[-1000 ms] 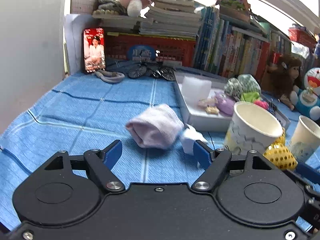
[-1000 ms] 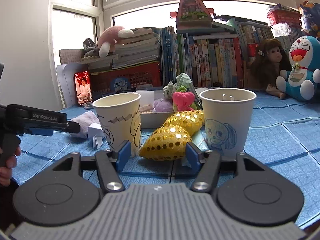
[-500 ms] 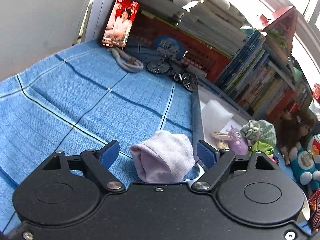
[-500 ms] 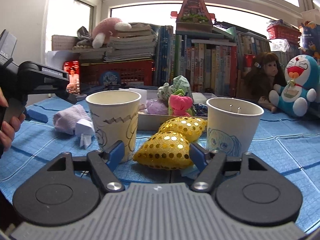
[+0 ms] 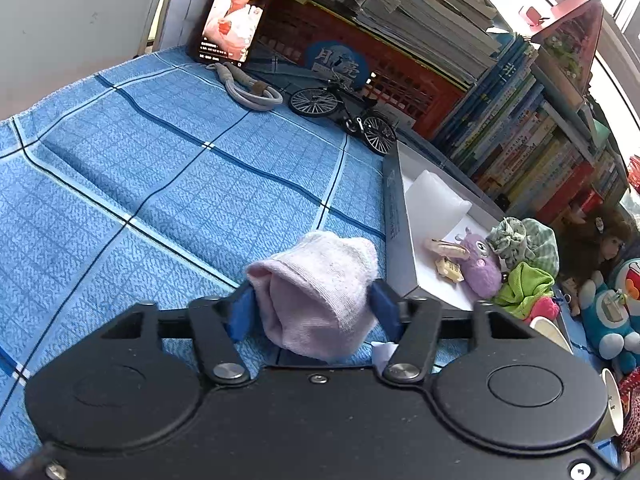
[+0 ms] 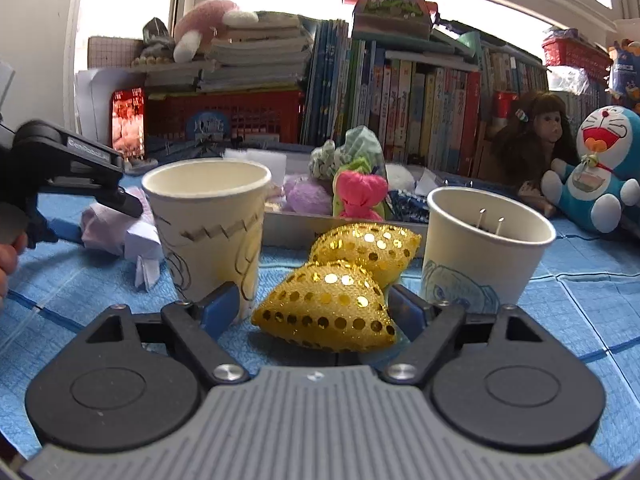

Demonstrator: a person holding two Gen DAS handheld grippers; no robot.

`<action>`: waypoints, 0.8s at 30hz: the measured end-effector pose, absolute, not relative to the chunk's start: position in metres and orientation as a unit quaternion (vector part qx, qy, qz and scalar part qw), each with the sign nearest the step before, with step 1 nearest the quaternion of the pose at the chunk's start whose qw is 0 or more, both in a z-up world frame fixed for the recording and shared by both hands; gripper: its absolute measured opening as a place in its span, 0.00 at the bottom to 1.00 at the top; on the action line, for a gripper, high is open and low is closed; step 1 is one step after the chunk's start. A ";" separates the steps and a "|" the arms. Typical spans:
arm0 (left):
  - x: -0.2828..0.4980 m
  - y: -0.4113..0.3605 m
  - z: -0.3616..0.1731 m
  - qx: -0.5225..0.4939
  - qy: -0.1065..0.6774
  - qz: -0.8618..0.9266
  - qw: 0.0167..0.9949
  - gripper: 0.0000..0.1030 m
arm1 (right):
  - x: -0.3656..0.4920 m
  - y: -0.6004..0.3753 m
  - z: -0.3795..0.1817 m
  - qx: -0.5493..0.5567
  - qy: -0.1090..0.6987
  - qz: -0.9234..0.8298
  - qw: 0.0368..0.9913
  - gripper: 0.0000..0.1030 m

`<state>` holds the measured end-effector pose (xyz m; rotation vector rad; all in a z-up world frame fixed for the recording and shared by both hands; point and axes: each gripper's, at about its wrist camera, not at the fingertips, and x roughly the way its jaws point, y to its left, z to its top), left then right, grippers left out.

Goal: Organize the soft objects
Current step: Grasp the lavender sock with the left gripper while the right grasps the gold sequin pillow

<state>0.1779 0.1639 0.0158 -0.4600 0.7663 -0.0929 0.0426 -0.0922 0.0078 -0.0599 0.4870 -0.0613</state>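
Note:
My left gripper [image 5: 314, 310] is shut on a rolled pale pink sock [image 5: 316, 288], its blue pads pressing both sides, just left of the white tray [image 5: 394, 236]. The tray holds a white foam block [image 5: 434, 204], a purple plush [image 5: 480, 268] and green cloth items [image 5: 524, 240]. My right gripper [image 6: 314, 312] is open around a gold sequined soft piece [image 6: 326, 312], a second gold piece [image 6: 366, 246] lying behind it. The sock [image 6: 102, 226] and left gripper [image 6: 132, 208] also show in the right wrist view at the left.
Two paper cups [image 6: 212, 232] [image 6: 484, 244] flank the gold pieces. A white folded paper [image 6: 144, 252] lies by the left cup. A phone [image 5: 234, 16], cord [image 5: 250, 88], toy bicycle [image 5: 344, 110], books and plush toys [image 6: 600, 164] line the back of the blue cloth [image 5: 140, 168].
My left gripper moved forward over the sock and shut on it. My right gripper moved closer around the gold sequined piece and stays open.

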 end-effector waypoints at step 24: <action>0.154 0.135 0.080 -0.141 0.322 -0.081 0.933 0.26 | 0.000 -0.077 0.036 -0.179 0.167 -0.005 0.969 0.53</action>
